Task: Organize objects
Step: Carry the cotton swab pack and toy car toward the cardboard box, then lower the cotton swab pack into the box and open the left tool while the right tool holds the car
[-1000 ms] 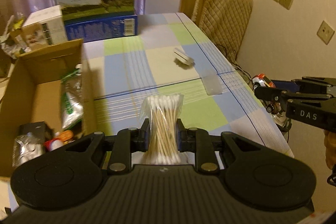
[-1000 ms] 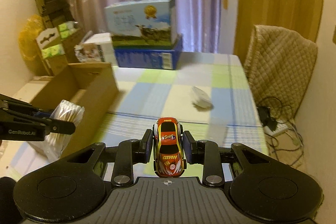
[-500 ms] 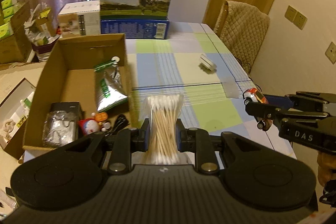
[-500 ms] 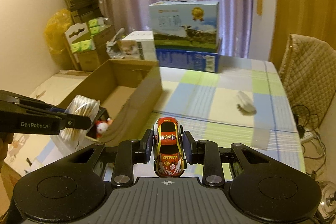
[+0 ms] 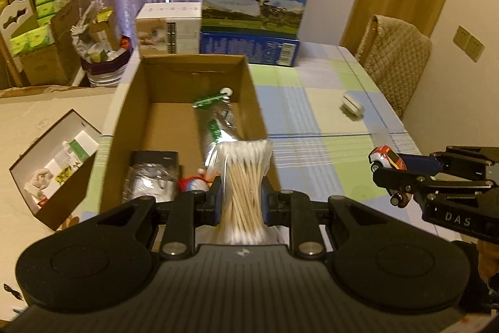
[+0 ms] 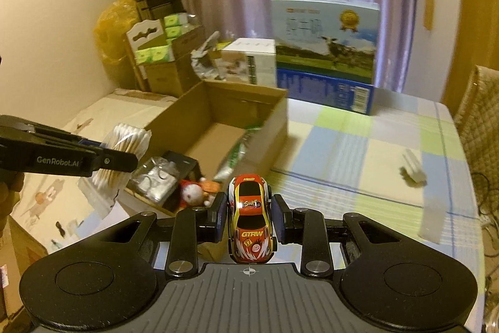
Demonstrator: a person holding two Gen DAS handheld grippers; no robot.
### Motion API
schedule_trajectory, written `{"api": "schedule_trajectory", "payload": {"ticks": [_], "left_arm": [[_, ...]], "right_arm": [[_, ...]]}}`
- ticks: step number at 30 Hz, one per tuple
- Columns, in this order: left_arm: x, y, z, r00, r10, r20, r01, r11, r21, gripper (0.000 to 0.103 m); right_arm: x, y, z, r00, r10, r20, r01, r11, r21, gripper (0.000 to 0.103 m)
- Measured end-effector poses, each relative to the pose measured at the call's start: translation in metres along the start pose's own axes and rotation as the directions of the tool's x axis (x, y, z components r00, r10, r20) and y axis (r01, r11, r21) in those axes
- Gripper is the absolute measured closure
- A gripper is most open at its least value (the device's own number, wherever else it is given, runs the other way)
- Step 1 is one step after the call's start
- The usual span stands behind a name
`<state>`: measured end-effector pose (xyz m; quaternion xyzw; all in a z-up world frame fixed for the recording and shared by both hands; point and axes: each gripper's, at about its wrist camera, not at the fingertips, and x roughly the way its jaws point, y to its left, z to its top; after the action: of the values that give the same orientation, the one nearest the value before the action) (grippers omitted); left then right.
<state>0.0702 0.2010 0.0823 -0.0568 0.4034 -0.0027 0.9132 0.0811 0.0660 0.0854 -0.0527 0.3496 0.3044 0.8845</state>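
Note:
My left gripper (image 5: 239, 203) is shut on a clear bag of cotton swabs (image 5: 244, 177), held above the near right corner of an open cardboard box (image 5: 184, 127). That box holds a green-and-silver packet (image 5: 218, 120), a black case (image 5: 154, 159), a clear bag (image 5: 149, 186) and a small red-and-white toy (image 5: 193, 184). My right gripper (image 6: 249, 216) is shut on a red and orange toy car (image 6: 251, 219), near the box's right wall (image 6: 274, 127). In the left wrist view the car (image 5: 386, 161) and the right gripper (image 5: 393, 172) sit at the right.
A small white object (image 5: 352, 105) and a clear flat strip (image 6: 433, 219) lie on the checked tablecloth (image 5: 312, 127). A milk carton box (image 5: 255, 5) on a blue box and a white box (image 5: 168, 27) stand at the back. A smaller open box (image 5: 56, 164) sits left; a chair (image 5: 393, 58) stands right.
Both grippers have swung left toward the cardboard box, each still holding its object. The box now lies right ahead of the left gripper and closer in the right wrist view.

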Motion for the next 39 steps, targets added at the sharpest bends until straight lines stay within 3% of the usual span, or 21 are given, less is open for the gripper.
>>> {"api": "schedule_trajectory", "payload": {"ticks": [12,39], "left_arm": [[0.013,0.039,0.022,0.999,0.049,-0.014,-0.049,0.999,-0.005,0.084],[0.045,0.061,0.033,0.997,0.067,-0.049,-0.067,0.998,0.001,0.084]], "right_arm": [[0.048,0.024,0.036,0.996,0.081,-0.021,-0.081,0.997,0.007,0.076],[0.095,0.033,0.05,0.994,0.092,-0.065,-0.089,0.995,0.05,0.076]]}}
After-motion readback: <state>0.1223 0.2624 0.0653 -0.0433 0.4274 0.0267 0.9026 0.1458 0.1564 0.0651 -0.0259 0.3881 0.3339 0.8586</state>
